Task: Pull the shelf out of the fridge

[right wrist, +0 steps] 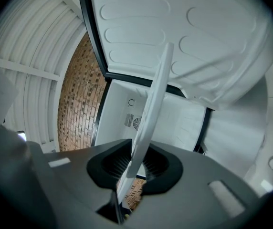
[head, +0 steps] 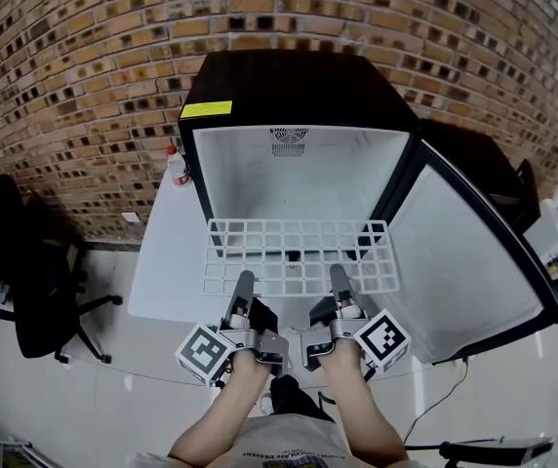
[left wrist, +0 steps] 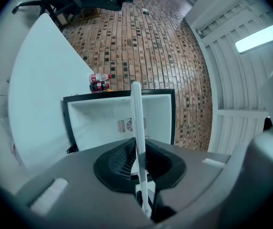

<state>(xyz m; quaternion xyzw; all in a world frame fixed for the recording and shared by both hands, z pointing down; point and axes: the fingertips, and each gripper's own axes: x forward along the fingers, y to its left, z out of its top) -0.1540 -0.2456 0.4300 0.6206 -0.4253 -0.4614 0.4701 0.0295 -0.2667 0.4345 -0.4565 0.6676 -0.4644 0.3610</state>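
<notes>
The white wire shelf (head: 298,256) is hanging level in front of the open fridge (head: 294,86), drawn almost wholly out. Its far edge is lying at the mouth of the white cavity, and its near edge is reaching out over the near part of the white bench (head: 162,261). Whether the far edge is still resting inside the fridge cannot be told.

The left tool (head: 244,283) is clenching the shelf's near edge left of its middle. In the left gripper view the shelf is showing edge-on as a thin white strip, with both dark pads pressing on it. The right tool (head: 338,276) is grasping the same near edge right of the middle. In the right gripper view the shelf is running tilted between the pads, which are touching it on both sides. The two tools are sitting just beside each other, and both arms are reaching in from the near side.

The fridge door (head: 474,252) is standing swung open to the right, its white inner face turned towards the shelf. A small bottle (head: 176,164) is standing on the bench just left of the fridge. A brick wall (head: 84,47) is rising behind, and a black office chair (head: 35,281) is standing on the floor at the far left.
</notes>
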